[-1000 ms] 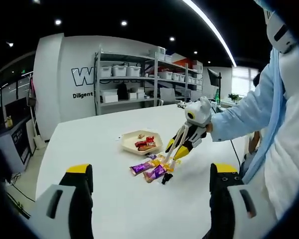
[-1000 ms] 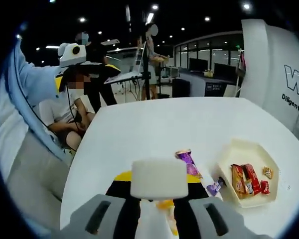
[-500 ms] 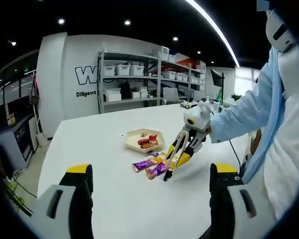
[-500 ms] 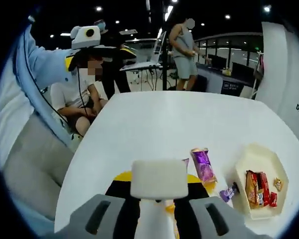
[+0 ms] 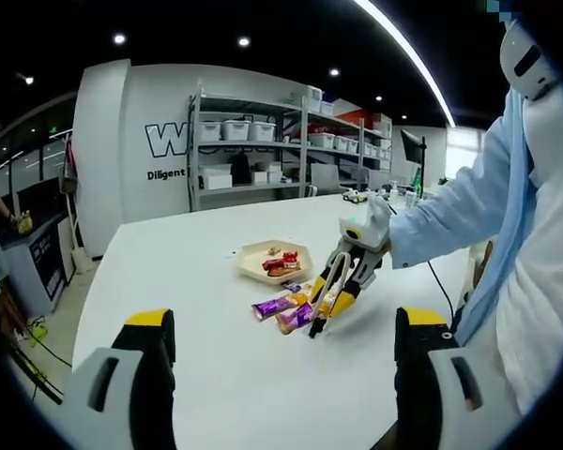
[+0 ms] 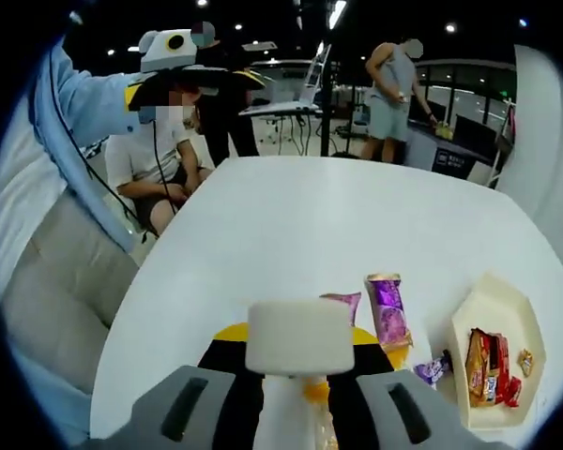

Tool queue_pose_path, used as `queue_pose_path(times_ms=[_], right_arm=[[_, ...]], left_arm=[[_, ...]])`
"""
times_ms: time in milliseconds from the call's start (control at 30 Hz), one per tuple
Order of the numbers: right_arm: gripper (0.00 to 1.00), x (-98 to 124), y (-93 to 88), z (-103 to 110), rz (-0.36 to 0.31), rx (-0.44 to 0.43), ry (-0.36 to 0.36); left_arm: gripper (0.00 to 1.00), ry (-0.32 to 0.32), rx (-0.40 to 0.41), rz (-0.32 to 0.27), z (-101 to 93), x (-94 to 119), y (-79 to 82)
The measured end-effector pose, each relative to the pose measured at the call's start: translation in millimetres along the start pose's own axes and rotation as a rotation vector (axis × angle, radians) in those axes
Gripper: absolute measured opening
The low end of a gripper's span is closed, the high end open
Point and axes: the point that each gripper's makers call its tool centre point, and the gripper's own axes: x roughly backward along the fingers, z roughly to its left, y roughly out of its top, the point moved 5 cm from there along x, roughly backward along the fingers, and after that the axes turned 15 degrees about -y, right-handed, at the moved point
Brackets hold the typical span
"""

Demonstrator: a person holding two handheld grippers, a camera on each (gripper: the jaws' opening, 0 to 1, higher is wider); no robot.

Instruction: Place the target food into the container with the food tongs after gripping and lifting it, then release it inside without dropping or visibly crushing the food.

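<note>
Right gripper (image 5: 330,302): clamped on tongs (image 5: 325,298), now lower over the snacks (image 5: 286,309).
Left gripper (image 5: 277,375): jaws apart, unchanged.
Tray (image 5: 274,262): unmoved.

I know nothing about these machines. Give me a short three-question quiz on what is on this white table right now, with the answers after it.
1. True or false: the cream tray already holds some red-wrapped snacks.
2. Which is nearest the tips of the food tongs in the left gripper view? A) the purple-wrapped snacks B) the shelving unit C) a seated person
3. Fill in: the left gripper is held with its jaws ____, holding nothing.

Key: 1 true. 2 A. 3 open.
</note>
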Motion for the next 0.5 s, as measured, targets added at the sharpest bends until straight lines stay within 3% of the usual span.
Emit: queue_pose_path(times_ms=[167, 500], right_arm=[[0.18, -3.4, -5.4, 4.1, 0.026, 0.032, 0.024], [0.14, -1.9, -3.8, 7.4, 0.035, -0.002, 0.003]], left_arm=[[0.95, 0.009, 0.002, -0.001, -0.2, 2.4, -0.2], [0.95, 0.012, 0.0, -0.004, -1.4, 3.2, 0.4]])
